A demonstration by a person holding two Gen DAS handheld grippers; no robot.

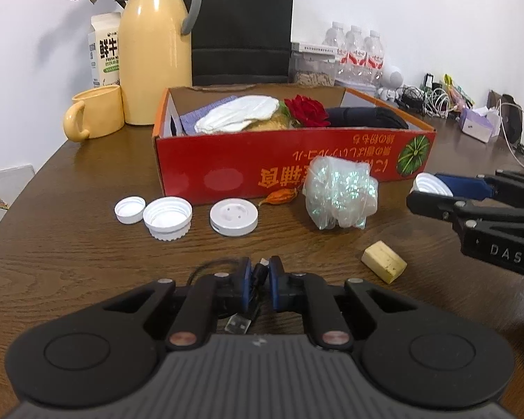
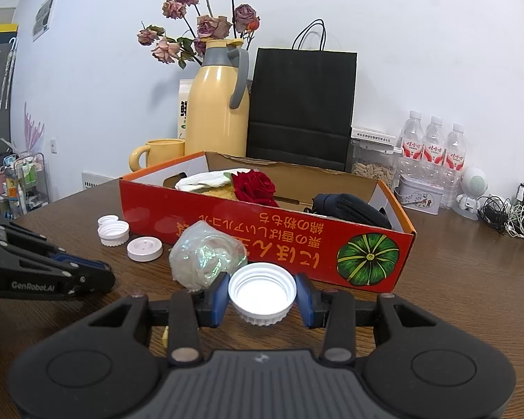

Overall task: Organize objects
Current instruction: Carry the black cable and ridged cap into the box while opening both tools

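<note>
The left gripper [image 1: 260,279], at bottom centre, is pinched nearly closed on a black USB cable [image 1: 256,277]. The right gripper [image 2: 262,296] clasps a white cap [image 2: 262,291] at half width, probably bound for the red box [image 2: 262,241] just beyond (its orange lettering sits upside down). The arms read "GenRobot.AI" and "DAS".

Four white caps [image 1: 167,217], one red box [image 1: 290,160], one red rose [image 1: 305,110], three water bottles [image 2: 433,146], one yellow jug [image 1: 153,49], one yellow mug [image 1: 94,113], one black bag [image 1: 241,24], one milk carton [image 1: 103,50], one black cable [image 1: 256,279].
</note>
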